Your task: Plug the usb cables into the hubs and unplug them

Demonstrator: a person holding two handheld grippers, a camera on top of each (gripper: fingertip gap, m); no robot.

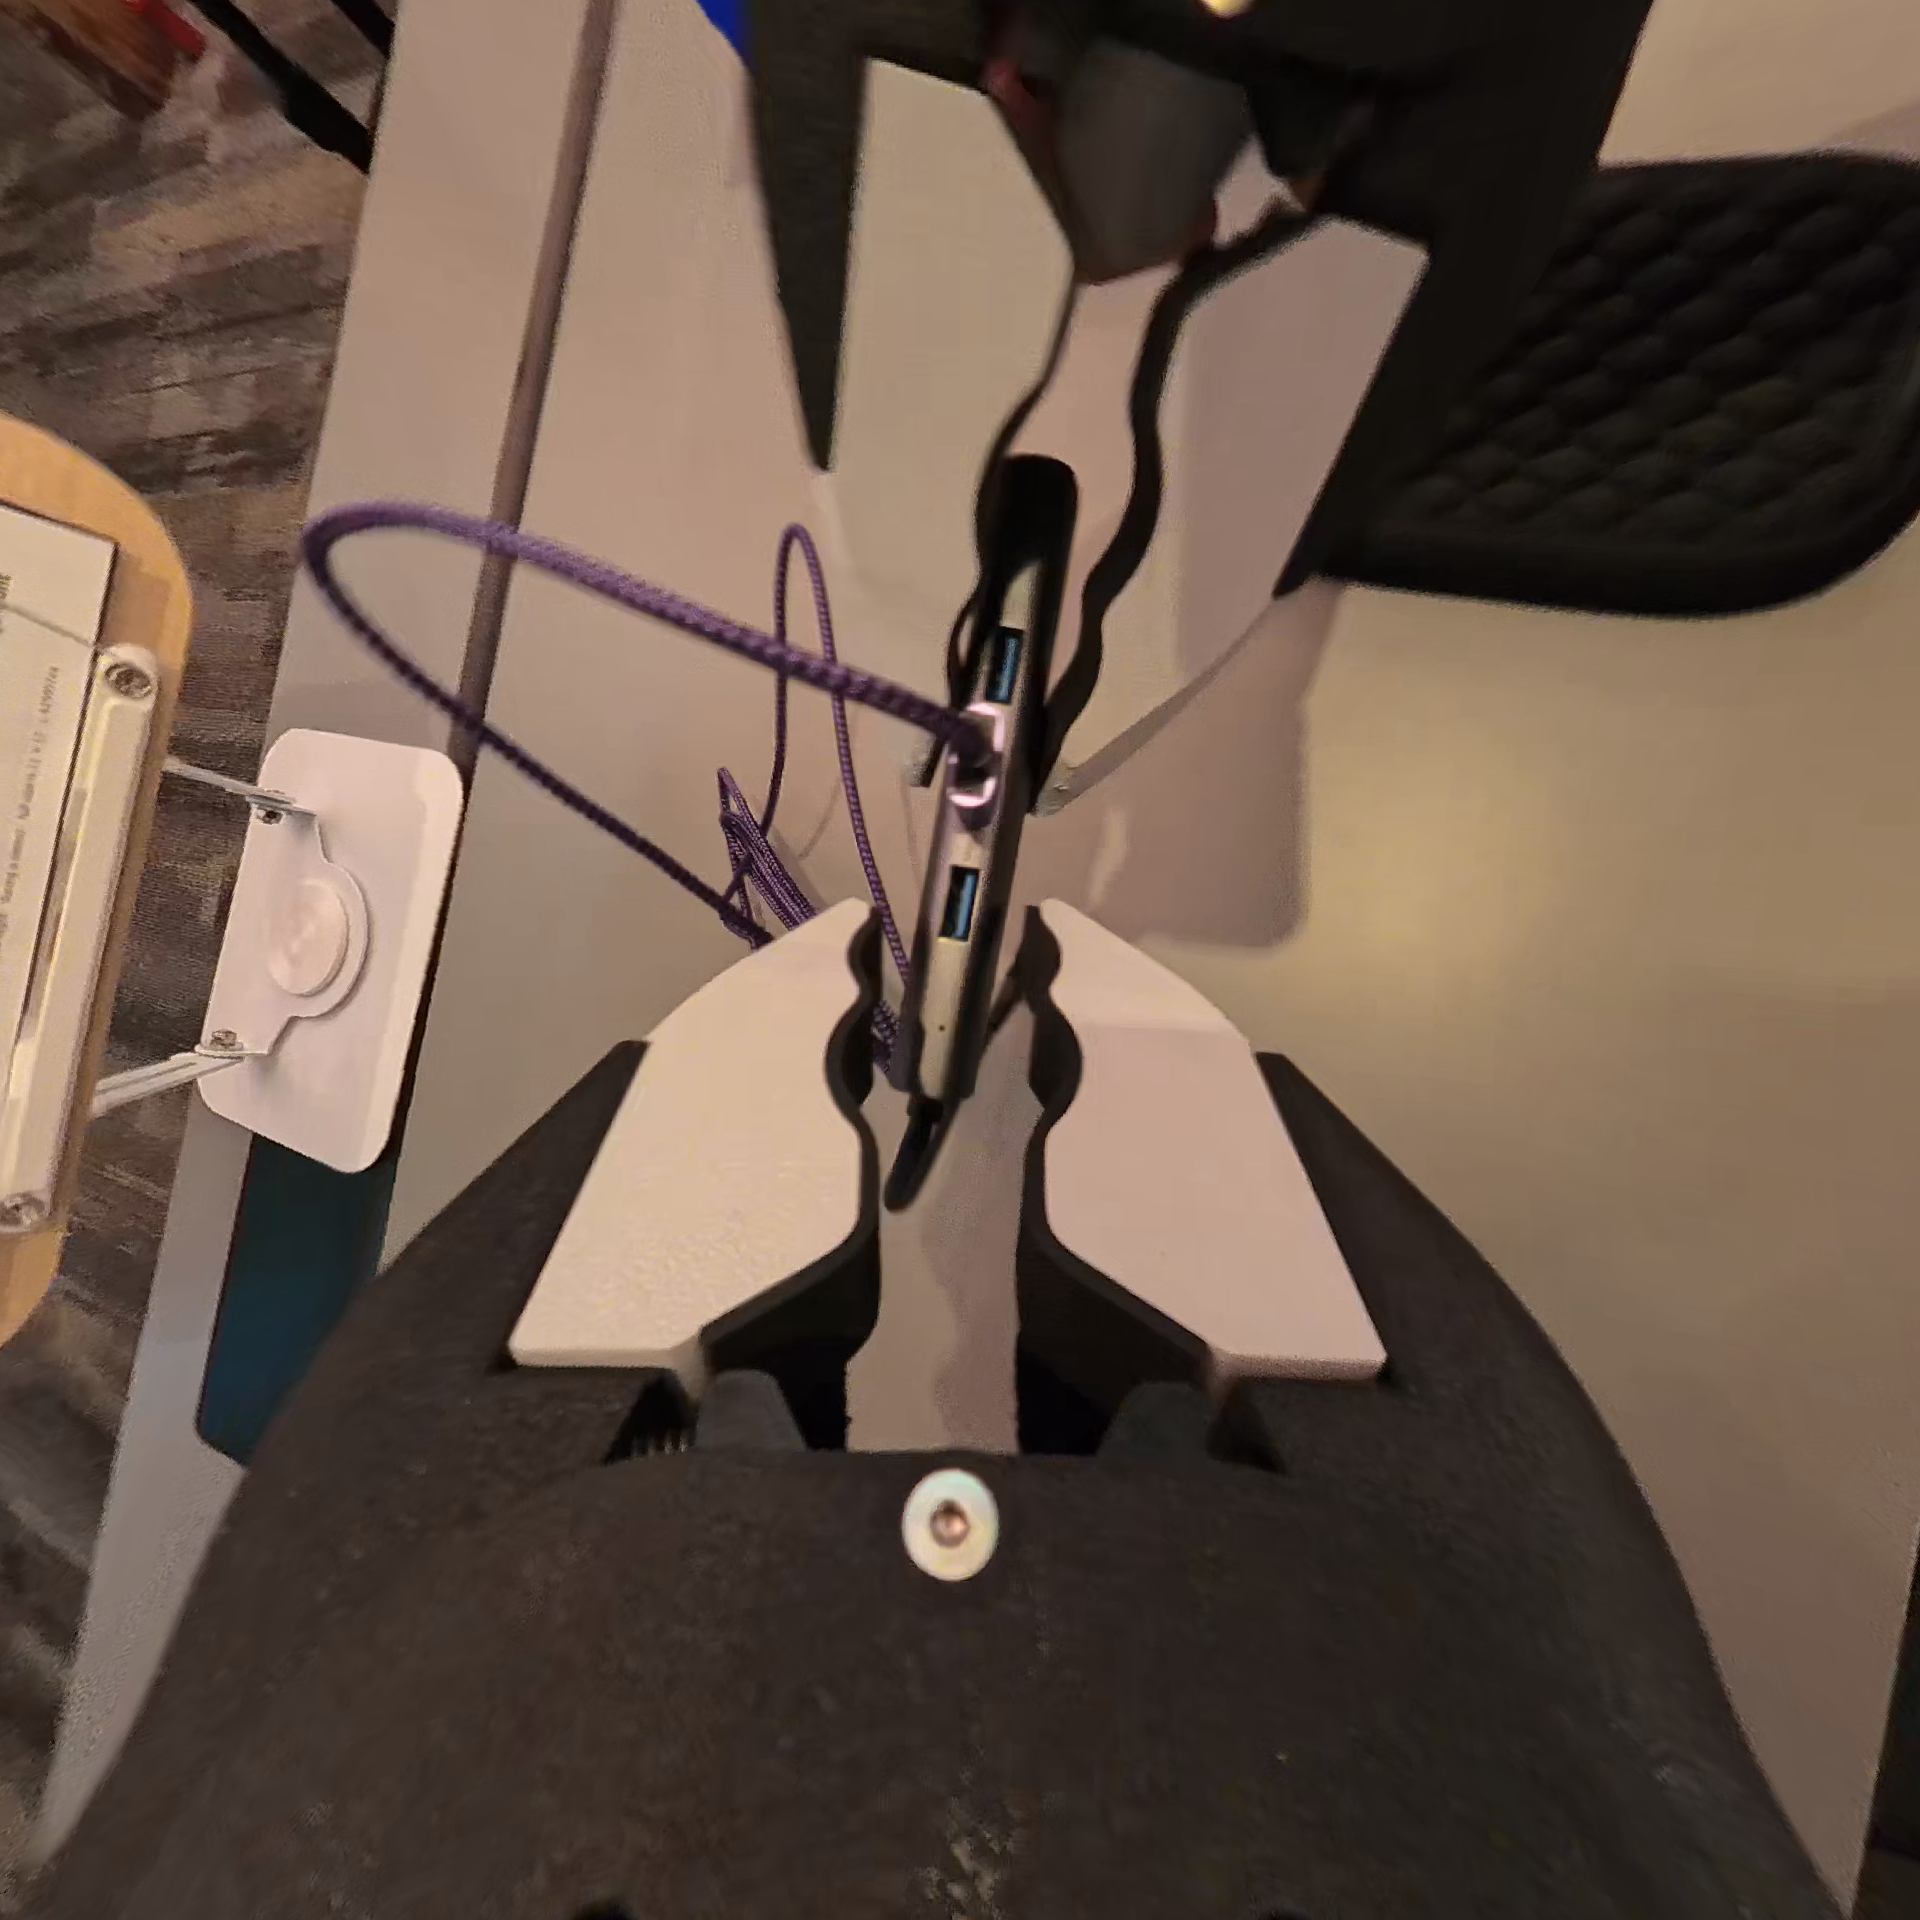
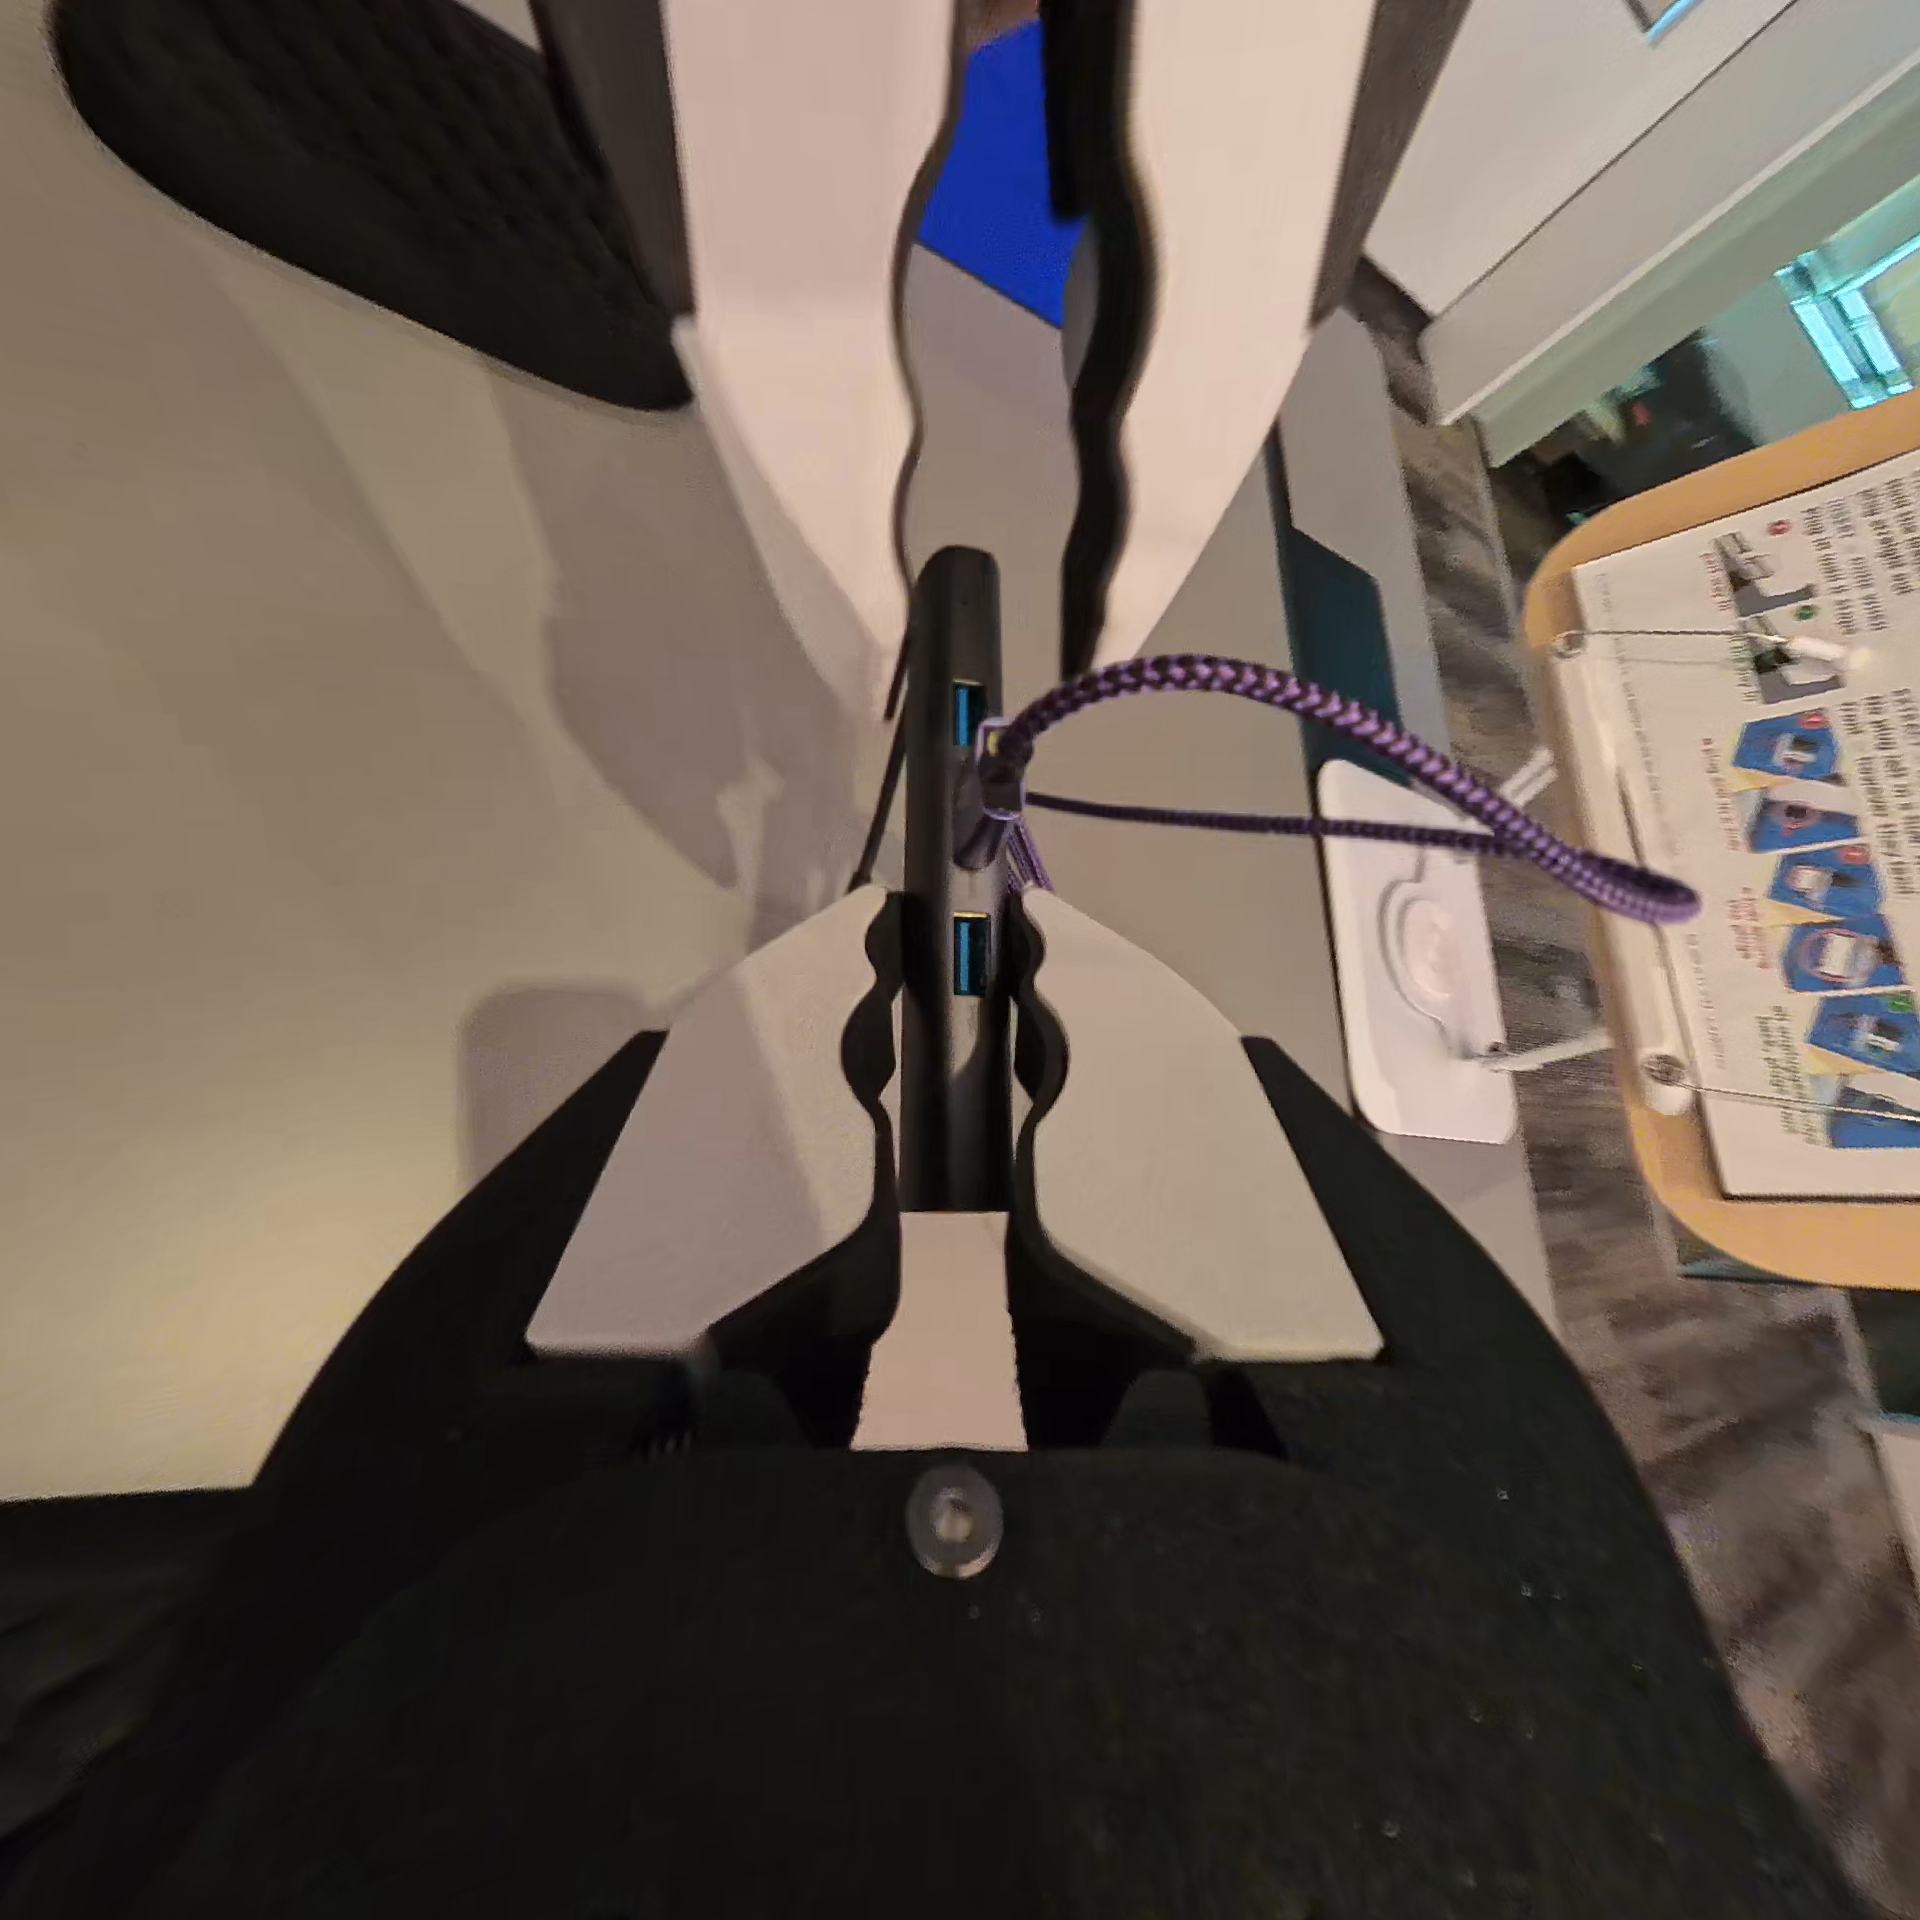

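Note:
A slim dark USB hub (image 1: 971, 935) (image 2: 951, 1039) with blue ports is held on edge above the white table (image 1: 1558, 1039). My right gripper (image 2: 951, 894) is shut on one end of the hub. My left gripper (image 1: 951, 914) faces it, and its fingers straddle the hub's other end with small gaps on both sides; it also shows at the top of the right wrist view (image 2: 992, 644). A purple braided cable (image 1: 468, 582) (image 2: 1351, 717) loops out to the side. Its plug (image 1: 977, 764) (image 2: 987, 805) sits in the hub's middle port.
A black quilted pad (image 1: 1662, 395) (image 2: 343, 208) lies on the table. A white mount plate (image 1: 332, 945) (image 2: 1423, 966) hangs at the table edge. Beyond it are a wooden board with a printed sheet (image 1: 62, 831) (image 2: 1714, 935) and carpet floor. Both grippers' tips are close together, under 4 cm apart.

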